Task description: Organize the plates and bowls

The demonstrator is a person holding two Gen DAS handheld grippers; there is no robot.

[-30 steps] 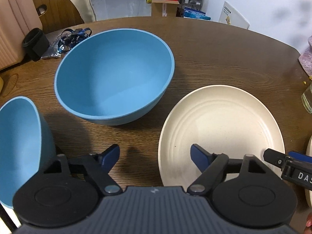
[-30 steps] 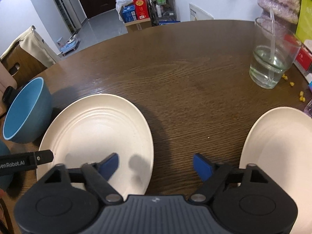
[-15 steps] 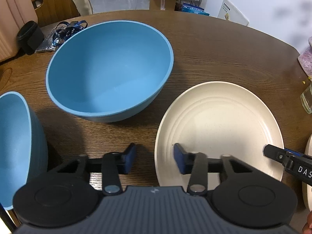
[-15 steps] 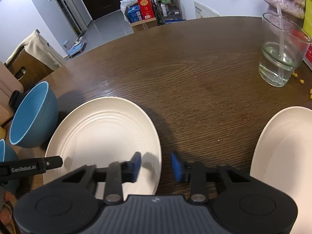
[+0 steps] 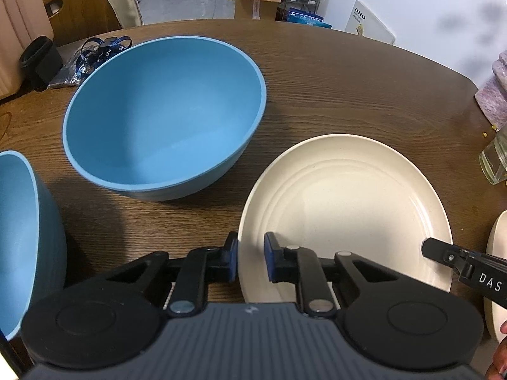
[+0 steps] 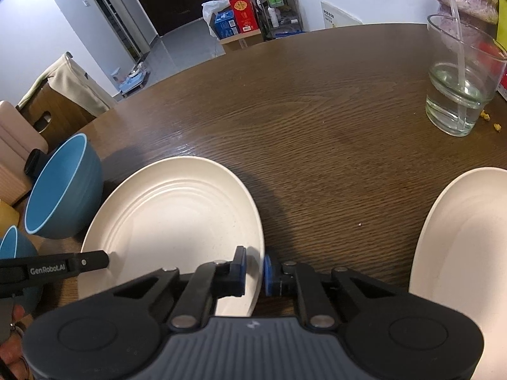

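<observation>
round cream ridged plate [image 5: 348, 202]: flat on tabletop [image 5: 332, 79] | big blue bowl [image 5: 164, 110]: upright, just left | smaller blue bowl [image 5: 19, 237]: seemingly tilted, far left | second cream plate [image 6: 465, 253]: right

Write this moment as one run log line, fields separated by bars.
left gripper: closing on cream plate rim | right gripper: shut on same plate, opposite rim | large blue bowl: untouched

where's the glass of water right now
In the right wrist view the glass of water stands at the far right of the wooden table, beyond the second cream plate, with yellow crumbs beside its base.
</observation>
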